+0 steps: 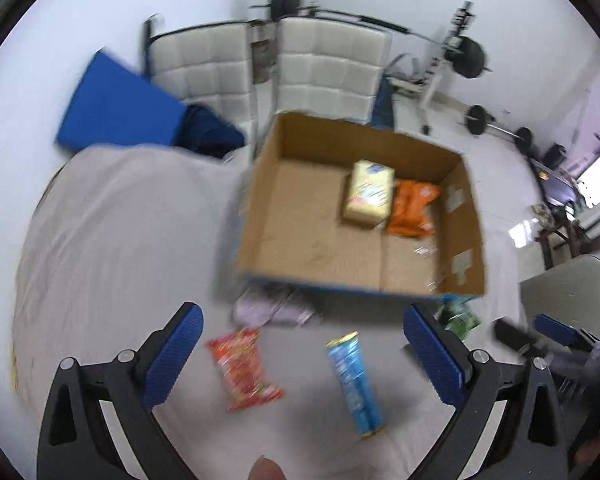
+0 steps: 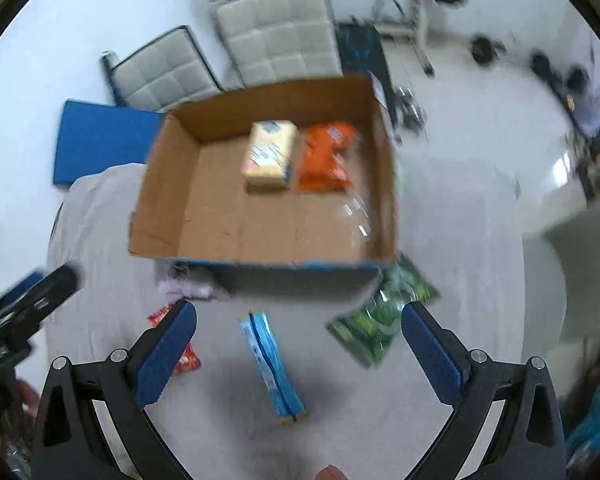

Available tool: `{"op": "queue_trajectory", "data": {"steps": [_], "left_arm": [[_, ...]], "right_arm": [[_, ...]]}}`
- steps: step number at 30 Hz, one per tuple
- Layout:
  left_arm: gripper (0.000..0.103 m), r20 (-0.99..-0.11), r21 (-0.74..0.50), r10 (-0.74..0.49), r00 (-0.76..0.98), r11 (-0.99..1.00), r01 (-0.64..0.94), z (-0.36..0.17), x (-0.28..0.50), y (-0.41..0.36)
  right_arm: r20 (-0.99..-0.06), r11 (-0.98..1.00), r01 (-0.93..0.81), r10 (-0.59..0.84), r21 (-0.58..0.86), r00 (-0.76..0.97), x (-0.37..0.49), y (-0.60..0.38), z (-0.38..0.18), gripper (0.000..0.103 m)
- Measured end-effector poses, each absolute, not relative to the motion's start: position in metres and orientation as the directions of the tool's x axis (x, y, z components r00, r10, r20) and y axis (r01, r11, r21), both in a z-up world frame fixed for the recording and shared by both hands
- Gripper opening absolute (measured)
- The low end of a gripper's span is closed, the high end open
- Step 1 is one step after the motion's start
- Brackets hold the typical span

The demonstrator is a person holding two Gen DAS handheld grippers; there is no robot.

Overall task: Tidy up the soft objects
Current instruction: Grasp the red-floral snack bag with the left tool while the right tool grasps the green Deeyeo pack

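Observation:
An open cardboard box (image 1: pixel 296 208) (image 2: pixel 216 208) stands on the cloth-covered table and holds a yellow pack (image 1: pixel 368 192) (image 2: pixel 270 154) and an orange pack (image 1: pixel 414 208) (image 2: pixel 326 156). In front of it lie a red snack pack (image 1: pixel 244 368) (image 2: pixel 184 356), a blue pack (image 1: pixel 354 384) (image 2: pixel 272 364), a green pack (image 1: pixel 458 316) (image 2: pixel 384 320) and a pale purple pack (image 1: pixel 272 308) (image 2: pixel 192 284). My left gripper (image 1: pixel 302 360) is open above the red and blue packs. My right gripper (image 2: pixel 300 360) is open above the blue pack.
Two white padded chairs (image 1: pixel 268 68) (image 2: pixel 236 48) stand behind the table. A blue mat (image 1: pixel 116 108) (image 2: pixel 100 140) lies at the far left. Weights and a barbell rack (image 1: pixel 468 56) stand at the back right.

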State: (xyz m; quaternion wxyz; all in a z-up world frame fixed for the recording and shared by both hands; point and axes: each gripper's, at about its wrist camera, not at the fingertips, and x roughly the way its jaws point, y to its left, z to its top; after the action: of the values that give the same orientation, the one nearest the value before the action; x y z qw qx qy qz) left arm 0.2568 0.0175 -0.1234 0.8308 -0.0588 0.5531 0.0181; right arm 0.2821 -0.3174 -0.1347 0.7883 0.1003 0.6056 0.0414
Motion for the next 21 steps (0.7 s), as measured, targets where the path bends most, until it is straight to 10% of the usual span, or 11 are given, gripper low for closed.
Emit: {"op": "queue_trajectory", "data": {"steps": [16,21], "left_arm": [[0.102,-0.997,-0.076,-0.079,0.010,0.900,-0.430,-0.306,0.225,0.099],[0.102,-0.980,-0.116,-0.174,-0.095,0.894,-0.433,-0.360,0.242,0.093]], "right_arm": [[-0.971,0.837,0.507,0.237,0.206,0.002,0.294,-0.390,-0.325,0.101],[-0.967,0.821,0.538,0.253,0.191,-0.042,0.291,-0.396,-0.349,0.060]]}}
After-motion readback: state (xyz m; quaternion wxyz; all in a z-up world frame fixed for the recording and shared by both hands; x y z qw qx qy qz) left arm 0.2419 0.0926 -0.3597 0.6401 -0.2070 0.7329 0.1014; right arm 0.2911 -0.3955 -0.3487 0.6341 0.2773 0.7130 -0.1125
